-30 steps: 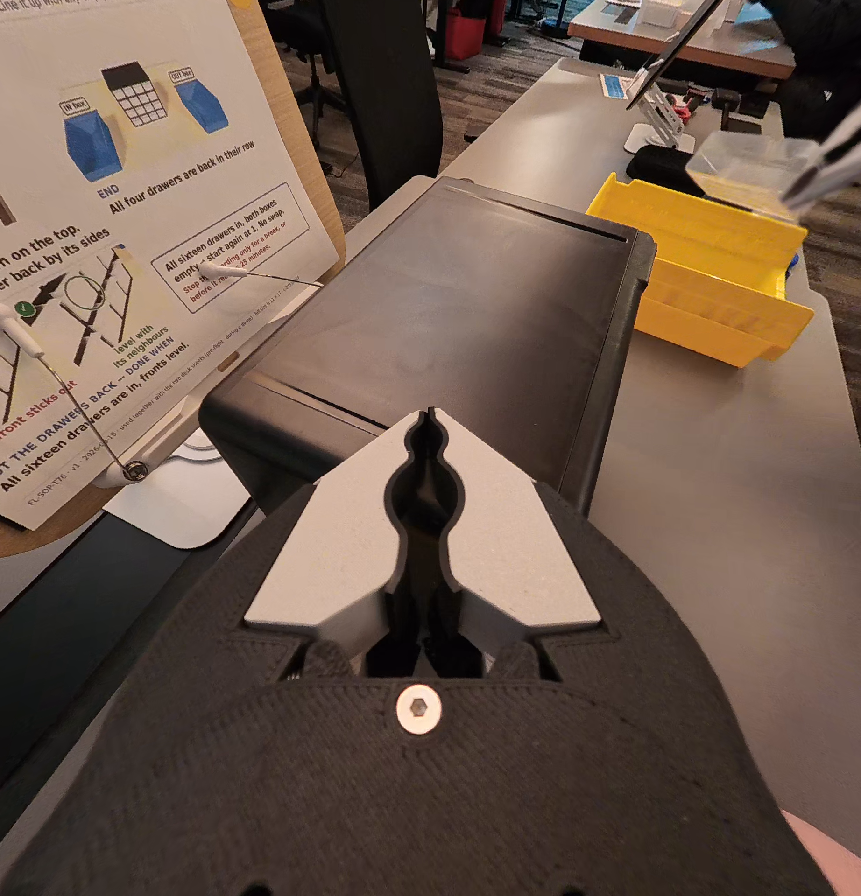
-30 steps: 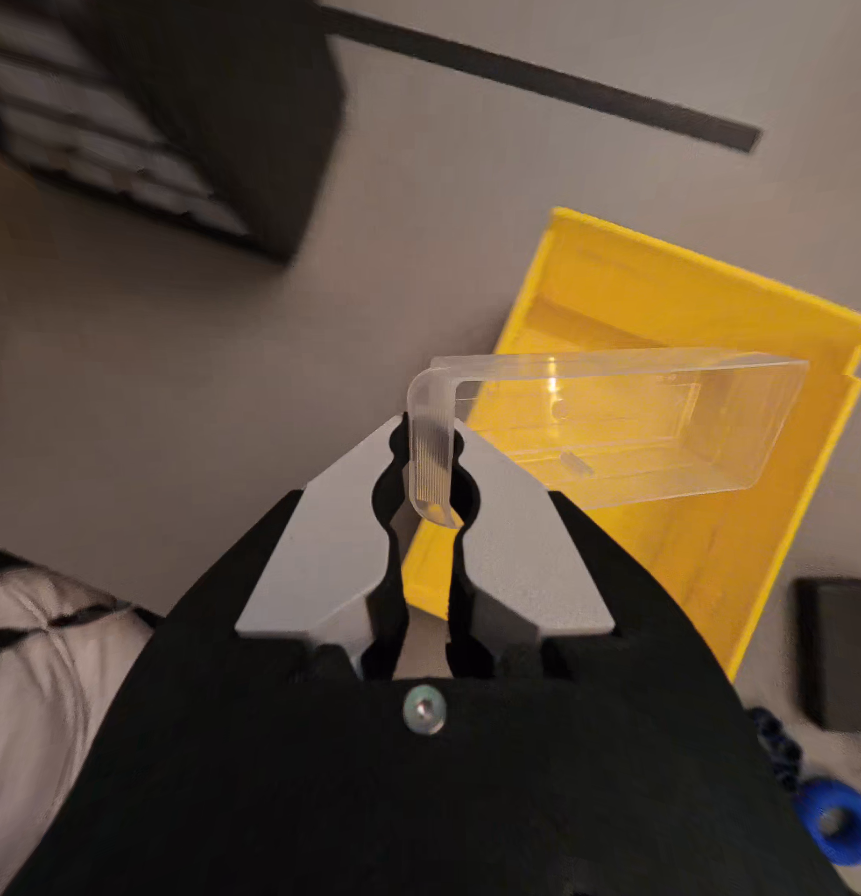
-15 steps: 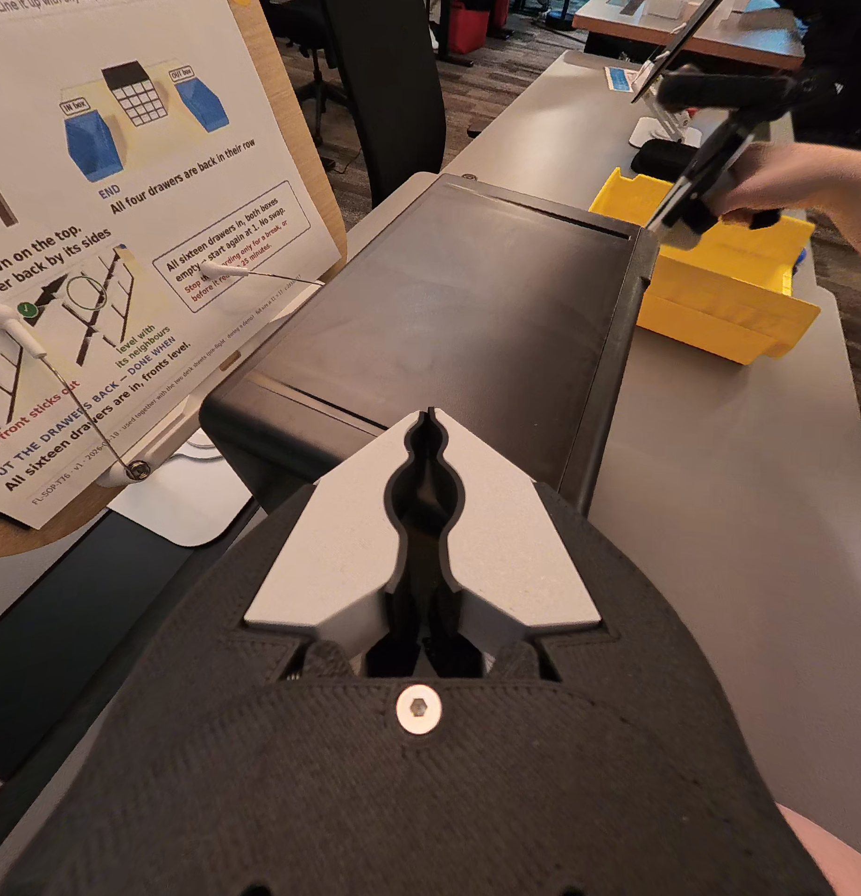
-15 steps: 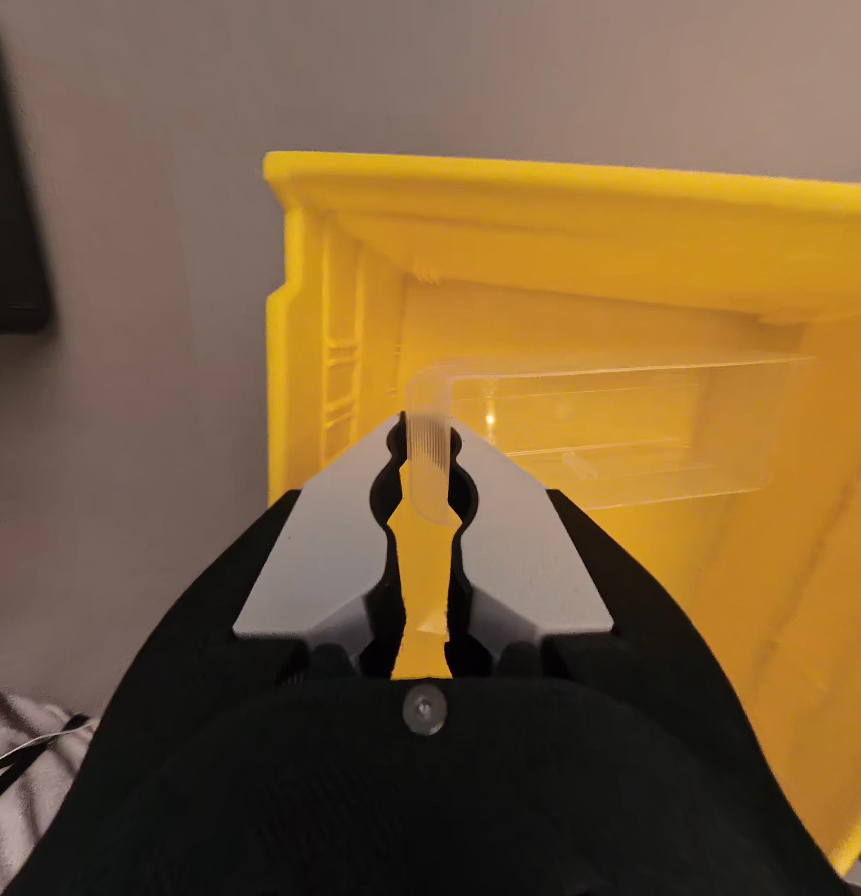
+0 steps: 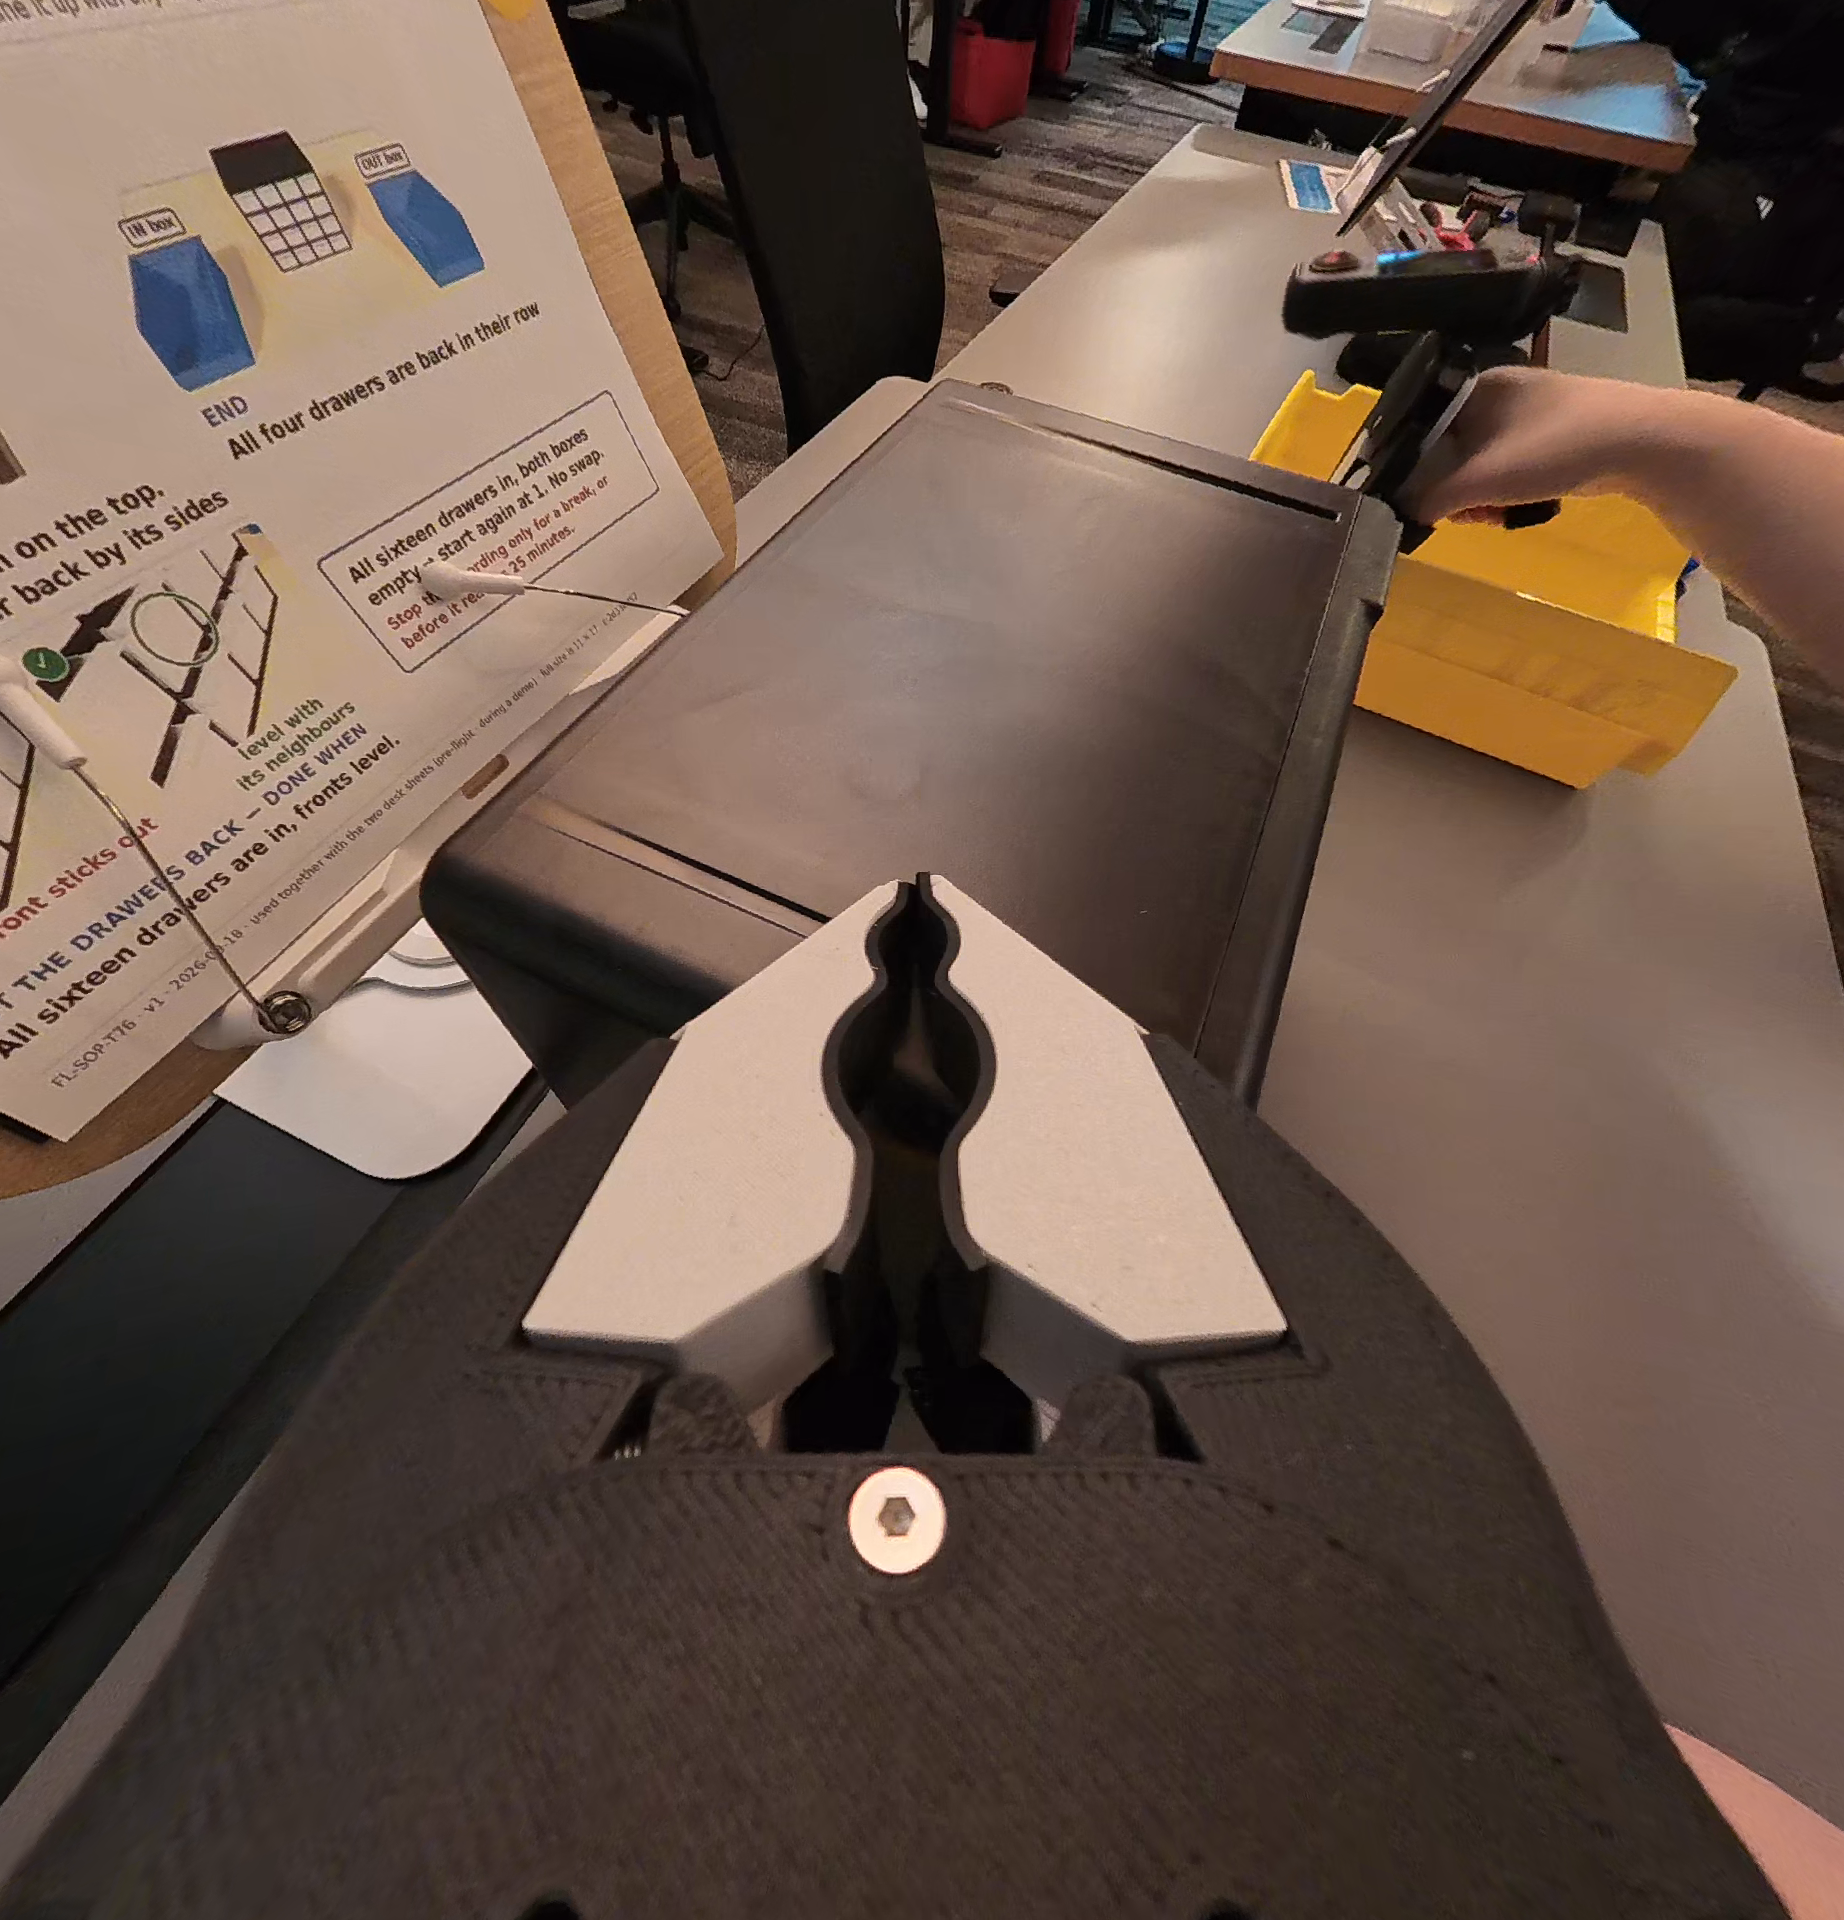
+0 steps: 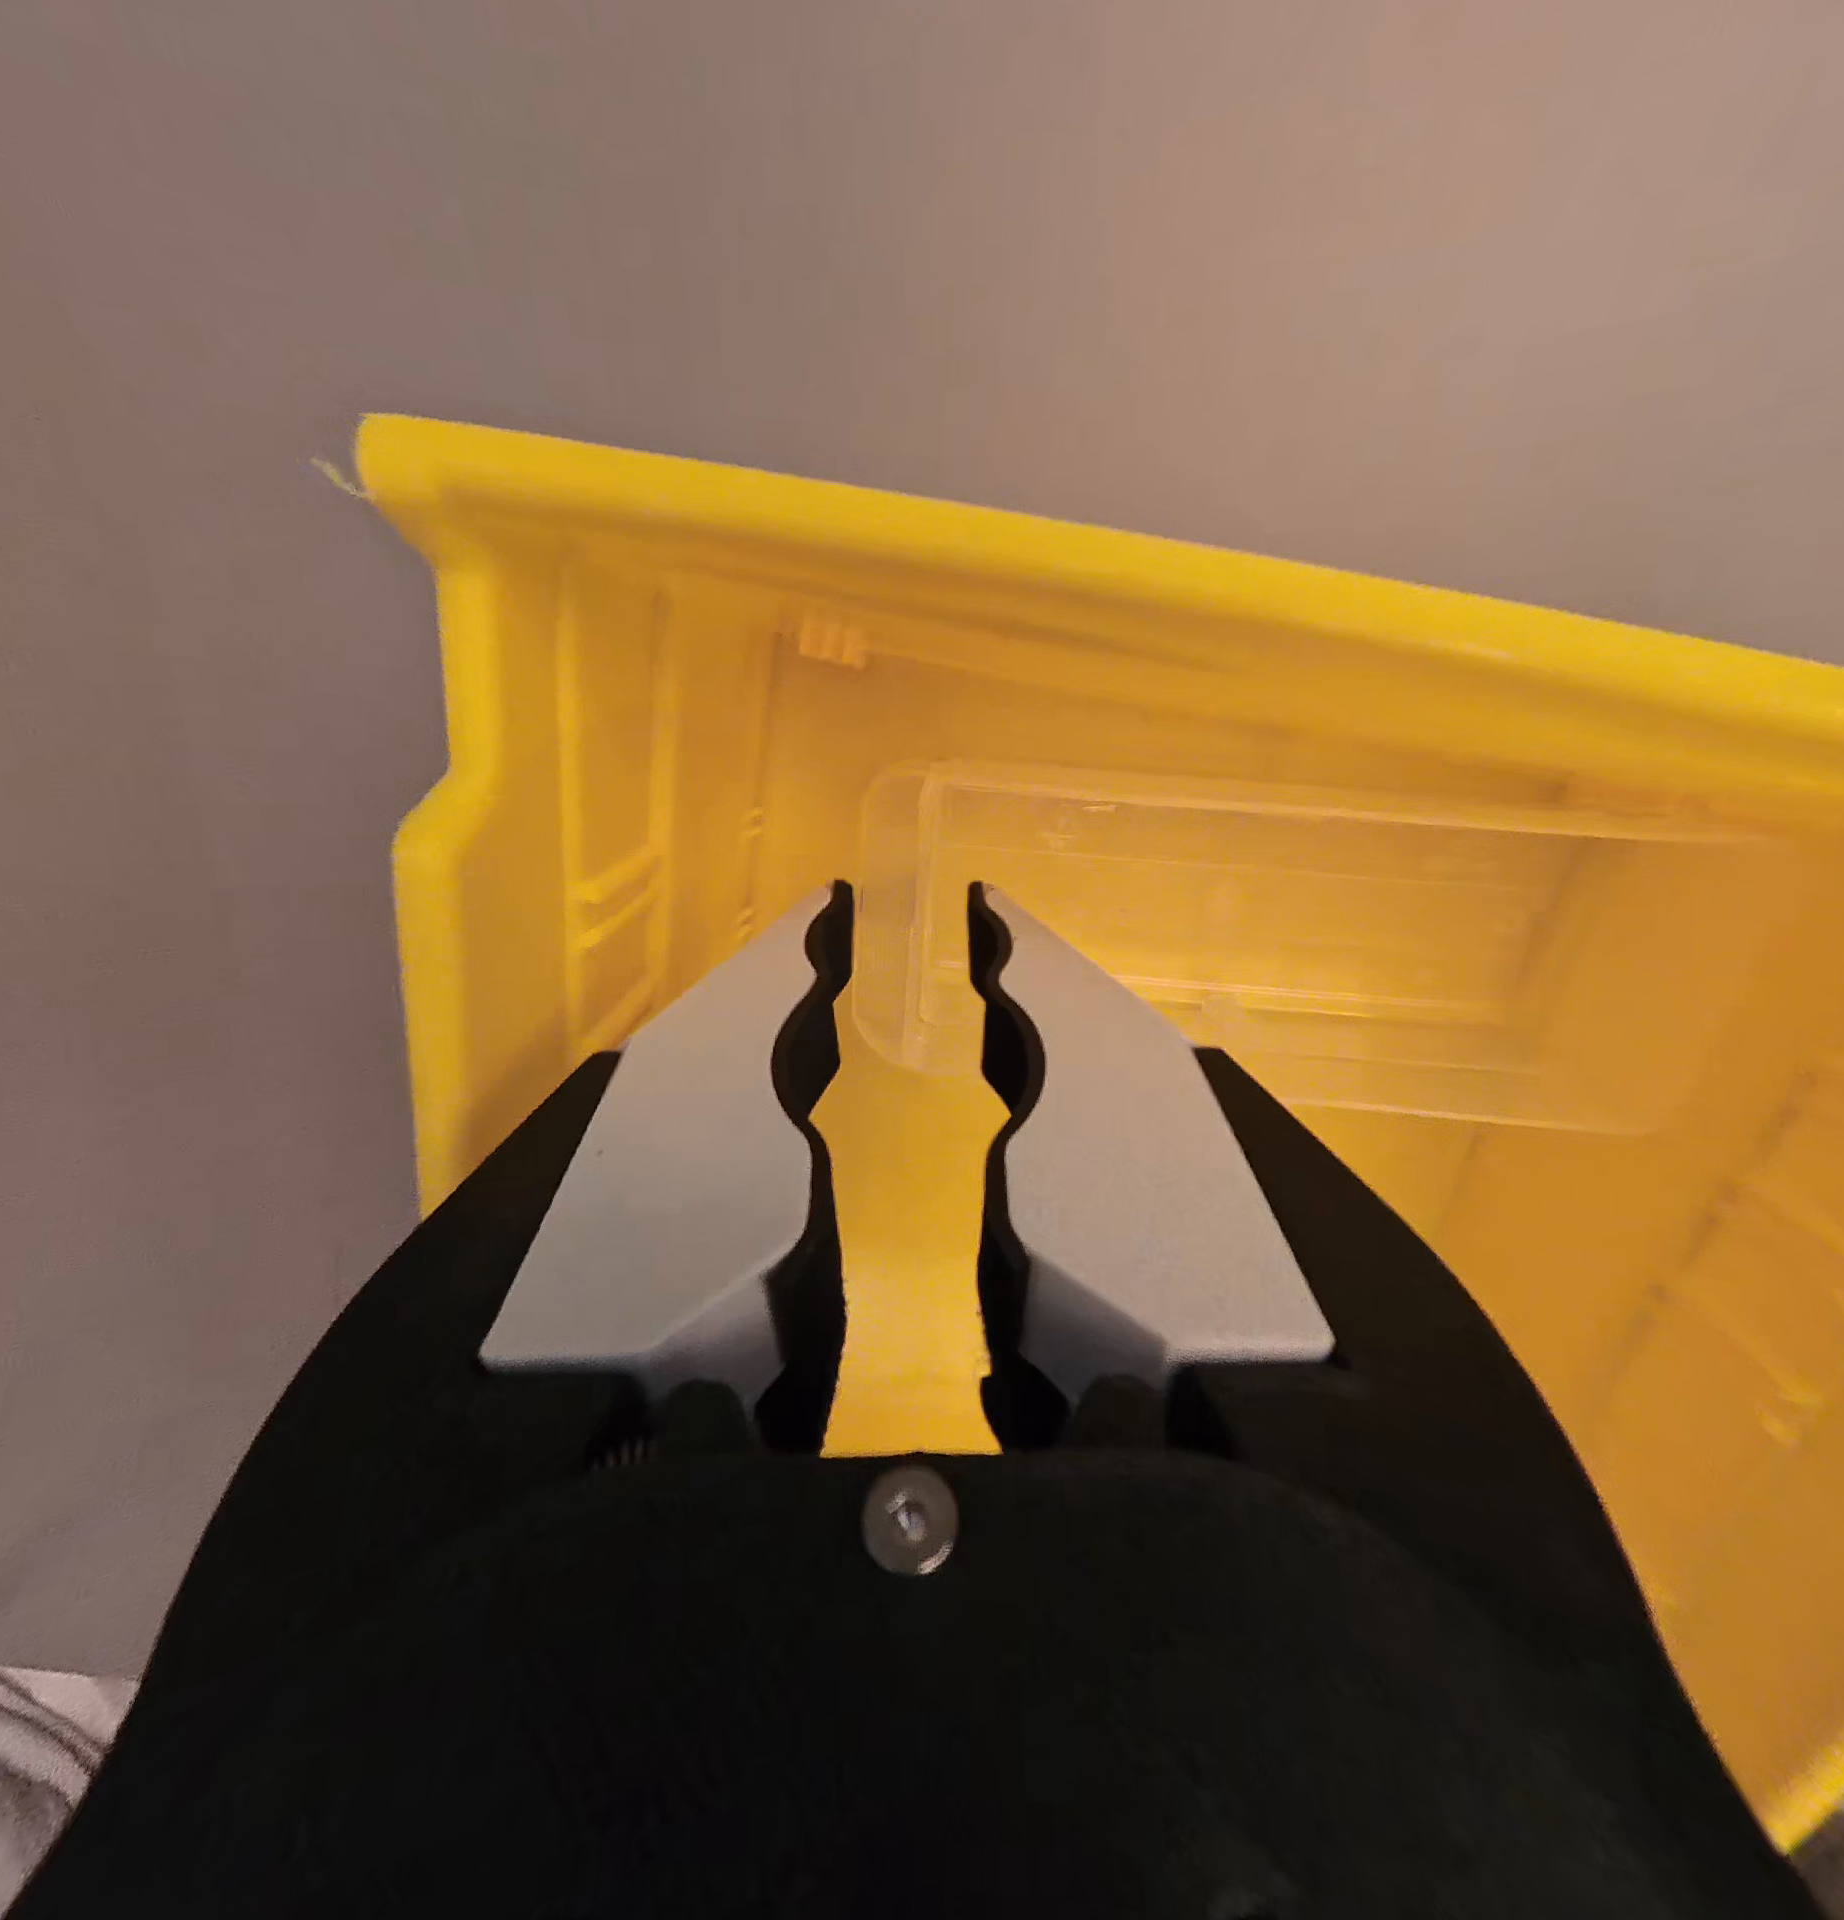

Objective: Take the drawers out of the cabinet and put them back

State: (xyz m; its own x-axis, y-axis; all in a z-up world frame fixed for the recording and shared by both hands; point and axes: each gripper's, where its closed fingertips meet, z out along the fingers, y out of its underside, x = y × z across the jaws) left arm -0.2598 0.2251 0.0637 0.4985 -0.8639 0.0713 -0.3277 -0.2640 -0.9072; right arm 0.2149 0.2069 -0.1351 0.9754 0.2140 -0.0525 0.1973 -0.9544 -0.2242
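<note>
The black cabinet (image 5: 949,665) lies ahead in the left wrist view; I see only its top. My left gripper (image 5: 920,883) is shut and empty, resting at the cabinet's near edge. My right gripper (image 6: 905,888) is open above the yellow bin (image 6: 1001,582). A clear plastic drawer (image 6: 1261,935) lies inside the bin, its handle tab between my parted fingertips, apparently free of them. In the left wrist view the right gripper's body (image 5: 1417,301), held by a hand, hangs over the yellow bin (image 5: 1520,665) beside the cabinet.
An instruction sheet on a wooden board (image 5: 274,468) stands left of the cabinet. The grey table (image 5: 1520,1143) stretches to the right. A black office chair (image 5: 824,187) and another desk with small items (image 5: 1417,94) are behind. The gap from one gripper's tips to the other's is roughly 50 centimetres. To the clear plastic drawer (image 6: 1261,935): right tips about 7 centimetres, left tips about 60 centimetres.
My right gripper carried the clear drawer down into the yellow bin, then its jaws opened and let go of the handle. The left gripper has stayed in place.
</note>
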